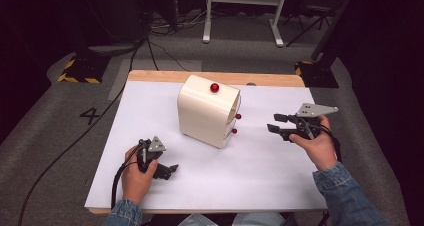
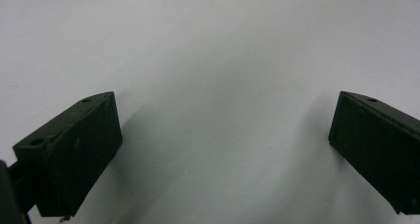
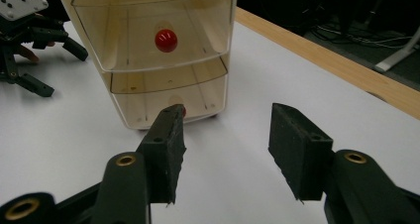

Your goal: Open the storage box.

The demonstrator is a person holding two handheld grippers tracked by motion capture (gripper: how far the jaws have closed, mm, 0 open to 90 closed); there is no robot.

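The left gripper (image 1: 169, 170) sits low over the white bench (image 1: 260, 166), its jaws spread wide with nothing but bare surface between them. The right gripper (image 3: 225, 135) has its jaws released too, parted and gripping nothing. Just ahead of them stands the cream drawer cabinet (image 3: 163, 60), clear of both jaws; the tip of one jaw overlaps its lower red knob (image 3: 183, 111).

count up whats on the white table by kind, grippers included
cream drawer unit: 1
red ball knobs, one on top, two on the drawer fronts: 3
hand-held grippers, left gripper and right gripper: 2
total: 6
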